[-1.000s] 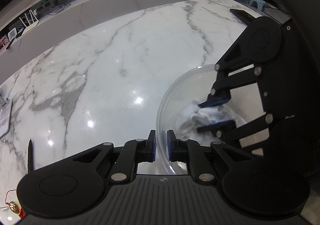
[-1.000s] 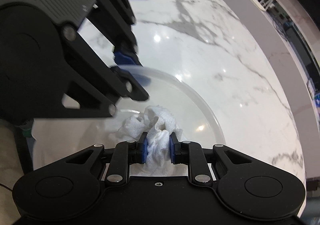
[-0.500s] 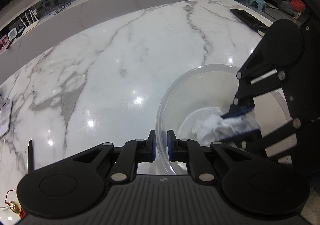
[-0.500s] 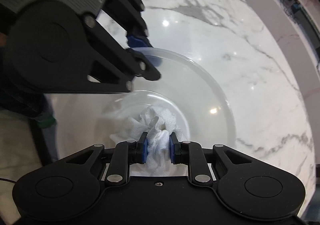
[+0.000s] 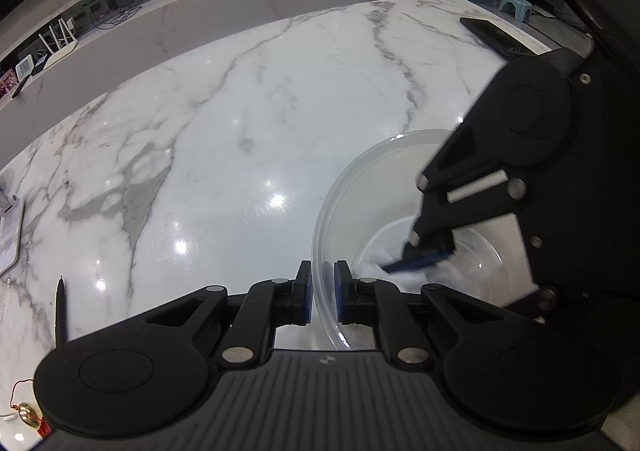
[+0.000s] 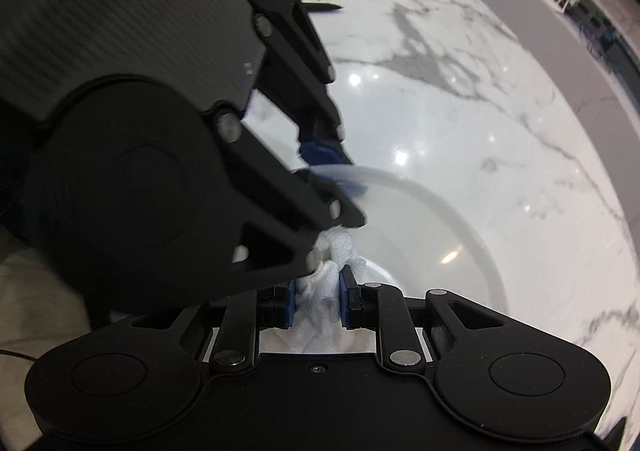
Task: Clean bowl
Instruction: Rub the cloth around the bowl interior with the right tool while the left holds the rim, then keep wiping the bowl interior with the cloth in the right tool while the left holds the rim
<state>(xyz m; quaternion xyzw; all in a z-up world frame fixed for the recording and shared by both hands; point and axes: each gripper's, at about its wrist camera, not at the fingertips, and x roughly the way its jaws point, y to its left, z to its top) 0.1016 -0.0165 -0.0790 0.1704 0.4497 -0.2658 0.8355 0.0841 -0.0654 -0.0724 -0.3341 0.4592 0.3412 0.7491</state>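
A clear plastic bowl point(image 5: 352, 179) stands on the white marble table near its right edge. My left gripper point(image 5: 323, 297) is shut on the bowl's near rim, one pad inside and one outside. My right gripper point(image 6: 318, 301) is shut on a crumpled white paper towel point(image 6: 320, 287) and presses it down inside the bowl point(image 6: 452, 219). In the left wrist view the right gripper point(image 5: 424, 263) reaches into the bowl from the right, and the towel point(image 5: 408, 275) shows blurred beneath it. In the right wrist view the left gripper point(image 6: 332, 171) fills the upper left.
A black pen point(image 5: 60, 307) lies at the table's left front. A black phone point(image 5: 492, 37) lies at the far right corner. A white stand point(image 5: 8, 227) sits at the left edge. A low counter with clutter runs behind the table.
The right gripper has swept the towel across the bowl's floor toward the left gripper's side. The left gripper has kept its hold on the rim.
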